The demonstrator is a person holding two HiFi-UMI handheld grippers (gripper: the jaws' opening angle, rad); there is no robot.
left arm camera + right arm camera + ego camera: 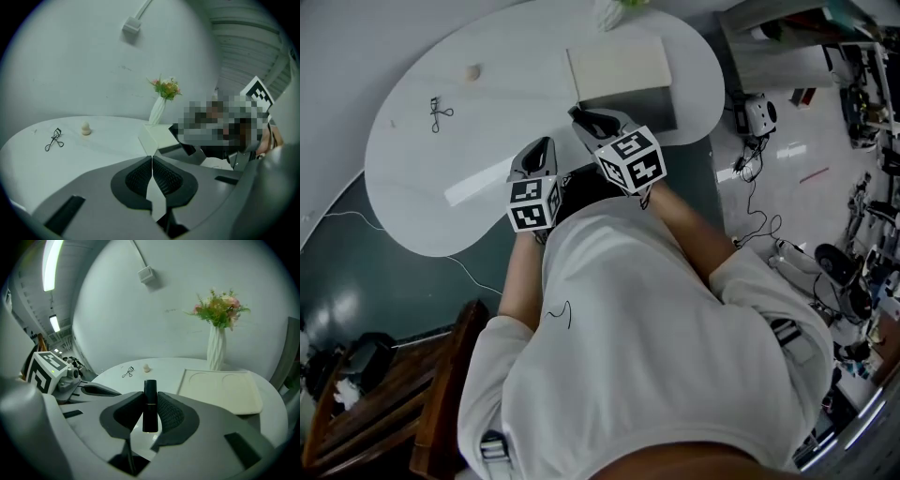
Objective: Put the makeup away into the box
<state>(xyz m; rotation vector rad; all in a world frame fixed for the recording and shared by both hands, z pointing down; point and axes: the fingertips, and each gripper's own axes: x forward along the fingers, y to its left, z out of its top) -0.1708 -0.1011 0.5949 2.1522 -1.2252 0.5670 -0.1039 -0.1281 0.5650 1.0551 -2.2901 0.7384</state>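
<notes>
Eyelash curler [441,114] lies far left on the white worktop [412,187], a thin black wire shape. A small beige egg-shaped sponge [472,72] sits a little to its right and further back, apart from it. Both are well clear of either claw.

Next comes the left claw [152,161], over the near edge of the worktop. Its own view shows the two ribbed pads pressed together along a single seam at the tips, with nothing between them. Only a narrow pale sliver shows lower down, where the jaws curve apart. It touches nothing.

Just to its right, and slightly further forward, is the right claw [151,397], pinching a black lipstick tube [150,413]. The tube stands lengthwise between the pads, gripped on both sides near its middle. Its top end pokes out past the tips and its lower end shows in the gap behind them. The jaws are spread only as wide as the tube. In the head view this claw hangs just short of the cream box [617,64], not touching it.

The box lies flat toward the right end of the worktop, and its upper face shows two shallow round recesses. Behind it, at the far edge, stands a white ribbed vase [216,352] with a small bunch of pink flowers and greenery.
</notes>
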